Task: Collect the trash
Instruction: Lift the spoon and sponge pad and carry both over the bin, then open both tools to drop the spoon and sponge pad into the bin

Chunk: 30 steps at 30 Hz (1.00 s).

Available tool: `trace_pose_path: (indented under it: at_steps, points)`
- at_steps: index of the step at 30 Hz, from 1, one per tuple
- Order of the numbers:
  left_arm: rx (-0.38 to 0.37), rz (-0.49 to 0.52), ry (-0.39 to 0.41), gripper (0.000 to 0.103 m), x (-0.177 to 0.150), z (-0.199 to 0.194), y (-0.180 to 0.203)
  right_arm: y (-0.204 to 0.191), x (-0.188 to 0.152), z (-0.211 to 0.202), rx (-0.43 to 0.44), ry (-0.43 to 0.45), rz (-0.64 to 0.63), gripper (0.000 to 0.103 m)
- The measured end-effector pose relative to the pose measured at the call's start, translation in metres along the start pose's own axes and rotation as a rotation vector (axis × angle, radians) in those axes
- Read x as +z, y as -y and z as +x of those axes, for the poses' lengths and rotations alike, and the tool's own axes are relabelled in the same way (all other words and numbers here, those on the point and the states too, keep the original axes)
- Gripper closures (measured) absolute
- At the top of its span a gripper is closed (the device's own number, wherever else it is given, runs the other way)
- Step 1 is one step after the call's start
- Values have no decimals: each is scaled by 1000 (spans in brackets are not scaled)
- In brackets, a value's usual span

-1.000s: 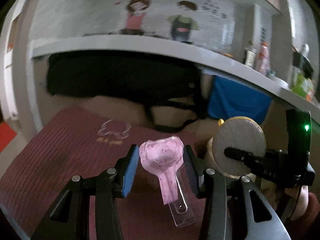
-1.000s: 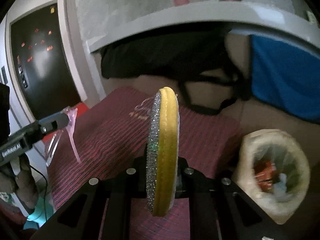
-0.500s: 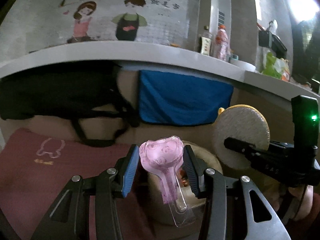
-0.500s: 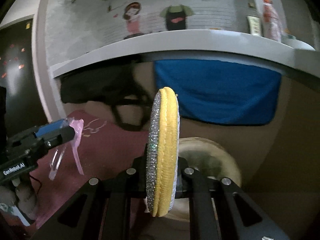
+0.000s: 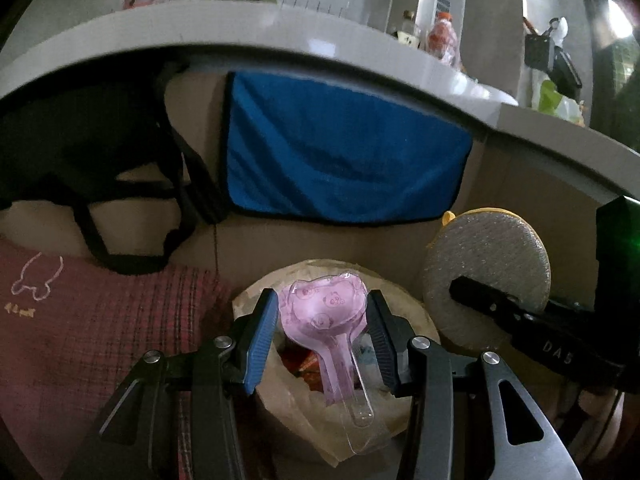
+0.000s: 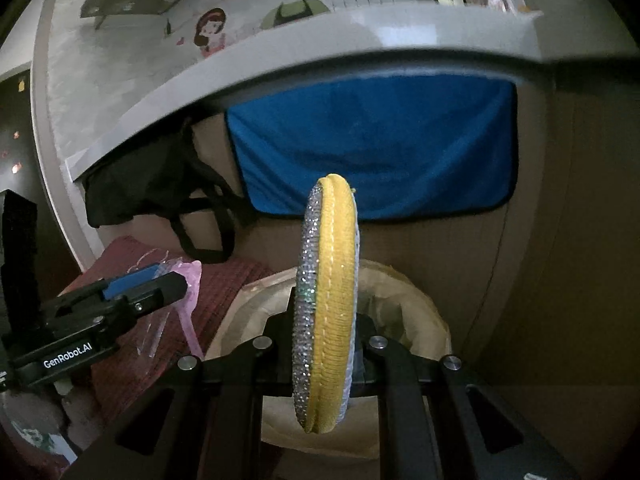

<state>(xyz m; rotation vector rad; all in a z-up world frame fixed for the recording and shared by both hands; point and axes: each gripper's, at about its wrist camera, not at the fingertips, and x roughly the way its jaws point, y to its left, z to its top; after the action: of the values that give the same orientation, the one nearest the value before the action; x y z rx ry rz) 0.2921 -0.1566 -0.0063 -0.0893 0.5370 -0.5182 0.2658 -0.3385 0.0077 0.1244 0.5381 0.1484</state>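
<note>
Lined bin (image 5: 404, 312) — orange and pale scraps (image 5: 304, 364) inside

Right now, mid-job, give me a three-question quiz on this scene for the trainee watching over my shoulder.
1. True or false: the left gripper holds a round scouring pad.
2. What lies directly beyond both grippers? A) blue cloth B) lined trash bin C) black bag
3. Fill in: the right gripper is shut on the ____.

Key:
1. False: it grips the pink plastic packaging.
2. B: the lined trash bin, with wrappers already inside.
3. The yellow and silver scouring pad, held on edge.
</note>
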Motion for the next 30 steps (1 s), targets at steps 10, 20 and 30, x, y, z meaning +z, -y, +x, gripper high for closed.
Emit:
trace_pose_path:
  at_steps: [10,20,30]
  points:
    - [26,-18,-45,57,-3,26,-9,11,2,32,18,-18,23,89]
    - [-90,-98,-132,55,0,53,-26,29,-6,44,15,-41,70,72]
    - [-65,-188,-114,42,7,39,-46,27,-15,37,-27,-46,68,52]
